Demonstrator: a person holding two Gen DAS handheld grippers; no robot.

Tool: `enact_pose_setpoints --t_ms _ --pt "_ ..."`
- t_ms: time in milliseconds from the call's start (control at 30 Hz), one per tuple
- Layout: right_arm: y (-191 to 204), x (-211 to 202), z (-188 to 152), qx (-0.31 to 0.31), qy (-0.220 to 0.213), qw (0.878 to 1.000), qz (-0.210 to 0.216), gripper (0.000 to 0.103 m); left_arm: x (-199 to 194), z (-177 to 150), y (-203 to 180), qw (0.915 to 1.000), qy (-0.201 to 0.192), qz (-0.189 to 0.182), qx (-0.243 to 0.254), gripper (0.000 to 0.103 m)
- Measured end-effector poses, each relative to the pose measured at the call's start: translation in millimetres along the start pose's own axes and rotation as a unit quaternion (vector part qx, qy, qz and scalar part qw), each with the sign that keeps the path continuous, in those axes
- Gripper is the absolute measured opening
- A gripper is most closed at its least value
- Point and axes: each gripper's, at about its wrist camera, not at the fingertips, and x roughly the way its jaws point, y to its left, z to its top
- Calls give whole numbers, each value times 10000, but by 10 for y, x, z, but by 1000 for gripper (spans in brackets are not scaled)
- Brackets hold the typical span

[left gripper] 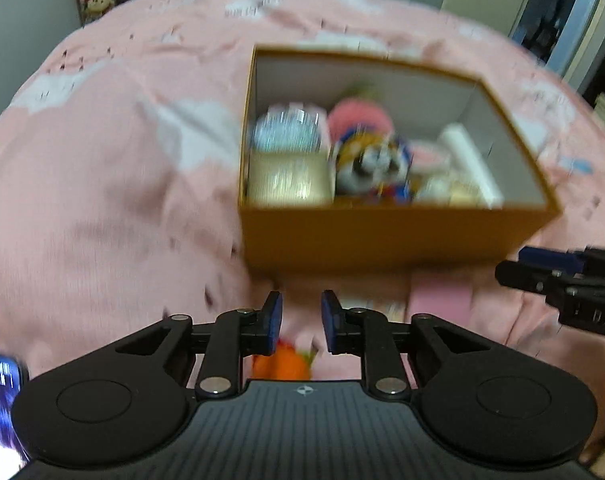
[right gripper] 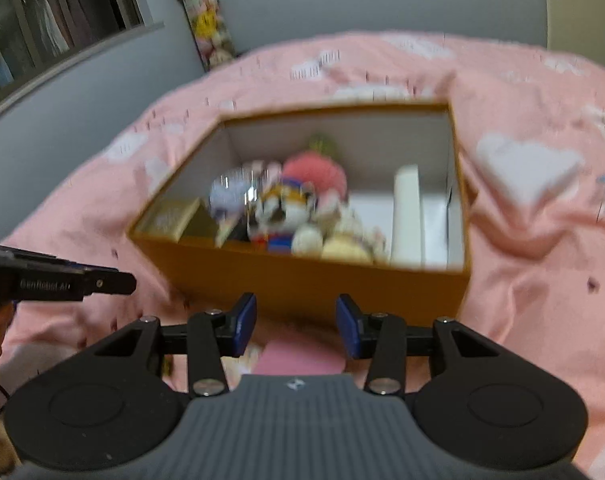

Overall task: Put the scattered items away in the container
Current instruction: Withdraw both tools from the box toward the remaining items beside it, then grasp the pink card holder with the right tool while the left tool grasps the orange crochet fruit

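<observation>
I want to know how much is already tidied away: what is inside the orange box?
The orange box holds a pink plush, a blue-and-yellow plush, a clear round item, a gold box and a white box. Motion blur and the pile hide anything underneath.

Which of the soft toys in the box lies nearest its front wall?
The blue, yellow and white plush with dark eye patches, lying against the orange box's front wall. The pink plush sits behind it, deeper in the box.

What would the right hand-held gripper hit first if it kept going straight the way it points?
Probably the near wall of the orange box, straight ahead of the right hand-held gripper; the pink item lies lower, between its jaws. Blur leaves depth unclear.
</observation>
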Motion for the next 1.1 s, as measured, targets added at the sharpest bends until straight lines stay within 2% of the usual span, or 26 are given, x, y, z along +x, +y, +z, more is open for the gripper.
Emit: enact_pose_setpoints --t_ms 133,200,333,500,733,867,1000,1100 --pt "-12 154 -144 34 500 9987 -116 55 132 -138 -97 9984 288 404 256 53" --pt "-39 221 -216 134 685 9975 -145 58 190 -181 -125 9972 371 545 353 53" --pt "-130 319 -323 519 981 9938 -30 58 291 -256 -124 9966 521 502 404 56" --pt "-209 459 -381 858 1198 9891 83 59 396 -314 -64 9972 531 465 261 58" --pt "-209 741 -443 1028 1633 9810 183 61 536 -321 72 9979 562 302 -94 59" --pt "-243 816 -453 1221 1671 9778 327 63 578 -340 146 9979 537 171 -314 58" --pt "-241 863 -465 1288 1703 9760 434 71 607 -361 204 9974 526 -4 -502 49" --pt "-220 875 -470 1247 1694 9767 416 71 599 -376 242 9968 487 -96 -634 48"
